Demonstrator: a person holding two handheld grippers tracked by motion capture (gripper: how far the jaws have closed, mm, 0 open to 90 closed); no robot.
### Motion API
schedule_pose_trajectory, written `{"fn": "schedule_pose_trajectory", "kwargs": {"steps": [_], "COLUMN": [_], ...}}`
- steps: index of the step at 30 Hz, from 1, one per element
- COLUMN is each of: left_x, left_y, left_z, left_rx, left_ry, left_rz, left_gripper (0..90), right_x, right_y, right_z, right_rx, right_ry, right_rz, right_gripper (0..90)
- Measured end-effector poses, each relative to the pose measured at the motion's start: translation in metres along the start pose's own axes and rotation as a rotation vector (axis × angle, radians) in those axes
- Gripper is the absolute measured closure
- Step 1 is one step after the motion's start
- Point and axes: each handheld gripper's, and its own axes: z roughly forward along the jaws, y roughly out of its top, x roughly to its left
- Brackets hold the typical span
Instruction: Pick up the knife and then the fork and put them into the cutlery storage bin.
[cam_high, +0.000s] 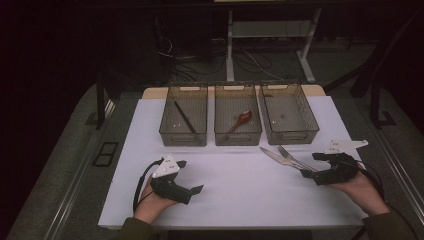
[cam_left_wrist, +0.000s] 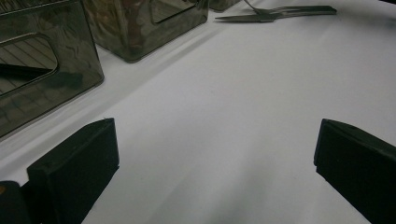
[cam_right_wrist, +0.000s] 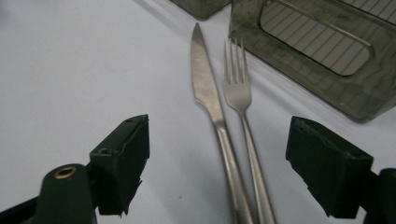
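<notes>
A steel knife (cam_high: 274, 156) and fork (cam_high: 287, 153) lie side by side on the white table, just in front of the right bin (cam_high: 292, 136). My right gripper (cam_high: 310, 166) hovers at their handle ends. In the right gripper view the knife (cam_right_wrist: 208, 93) and fork (cam_right_wrist: 238, 93) run between the wide-apart jaws of that gripper (cam_right_wrist: 219, 135), and neither pad touches them. My left gripper (cam_high: 191, 176) rests near the front left of the table, open with nothing in it; its own view shows bare table between the jaws of the left gripper (cam_left_wrist: 215, 135).
Three clear bins stand in a row at the back. The left bin (cam_high: 183, 136) holds a black stick (cam_high: 185, 118), the middle bin (cam_high: 238, 138) a brown spoon (cam_high: 241, 119). The white sheet ends a little in front of both hands.
</notes>
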Motion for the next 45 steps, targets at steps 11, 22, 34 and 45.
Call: {"fn": "schedule_pose_trajectory", "kwargs": {"steps": [11, 22, 34, 45], "left_x": [0.0, 0.0, 0.0, -0.001], "left_y": [0.0, 0.0, 0.0, 0.0], "left_z": [0.001, 0.001, 0.001, 0.002], "left_rx": [0.008, 0.007, 0.005, 0.006], "left_ry": [-0.003, -0.005, -0.009, -0.011], "left_rz": [0.001, 0.001, 0.0, -0.002], "left_gripper": [0.0, 0.0, 0.0, 0.0], "right_x": [-0.016, -0.029, -0.028, -0.03], "right_y": [0.013, 0.029, 0.048, 0.05], "right_z": [0.008, 0.03, 0.051, 0.064], "right_rx": [0.1, 0.258, 0.444, 0.558], "right_ry": [-0.027, -0.023, 0.002, 0.018], "right_rz": [-0.026, -0.06, -0.131, -0.182], "right_gripper": [32.8, 53.1, 65.7, 76.2]}}
